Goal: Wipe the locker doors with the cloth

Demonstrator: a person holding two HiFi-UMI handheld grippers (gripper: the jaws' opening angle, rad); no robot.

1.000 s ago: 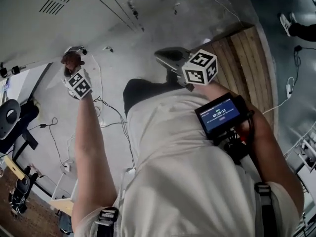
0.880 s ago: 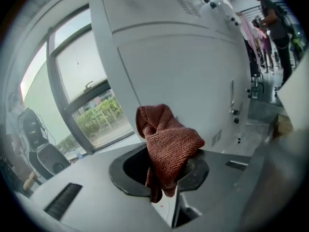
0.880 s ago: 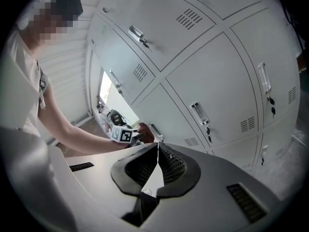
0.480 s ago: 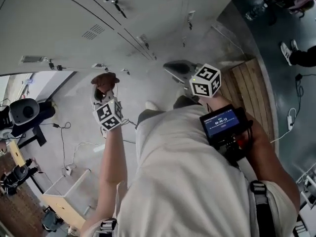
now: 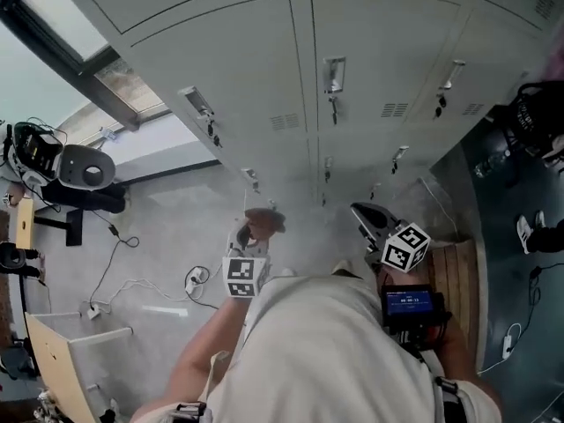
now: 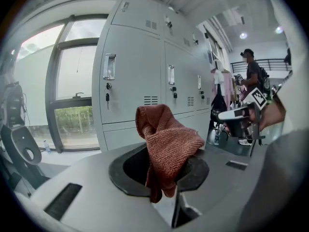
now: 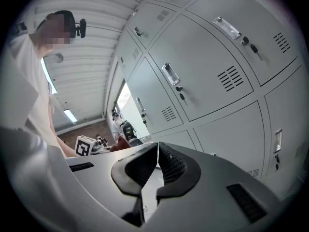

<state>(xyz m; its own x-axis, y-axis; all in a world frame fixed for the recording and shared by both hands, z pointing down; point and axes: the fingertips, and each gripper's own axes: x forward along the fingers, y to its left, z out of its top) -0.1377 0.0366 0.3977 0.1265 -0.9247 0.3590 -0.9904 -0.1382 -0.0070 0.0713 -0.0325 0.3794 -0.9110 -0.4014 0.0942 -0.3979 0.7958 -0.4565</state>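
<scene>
My left gripper [image 5: 251, 236] [image 6: 166, 166] is shut on a rust-red knitted cloth [image 6: 166, 146] [image 5: 263, 223], which bunches up above the jaws and hangs down between them. It is held in front of the grey locker doors [image 5: 264, 77] [image 6: 130, 71] [image 7: 207, 76], a short way off them. My right gripper [image 5: 370, 221] [image 7: 157, 166] is shut with nothing in it, its tips pressed together, and it points at the lower lockers. Each door has a handle, a key lock [image 5: 333, 77] and vent slots.
A window [image 6: 67, 105] stands left of the lockers. Cables [image 5: 132, 280] lie on the grey floor, with a chair-like machine [image 5: 62, 170] at far left and a wooden pallet [image 5: 458, 271] at right. A person [image 6: 252, 79] stands far down the locker row.
The head view has swung up from the floor to the locker fronts. My left gripper with the cloth has come toward the middle, nearer the lockers; the right gripper stays shut beside it.
</scene>
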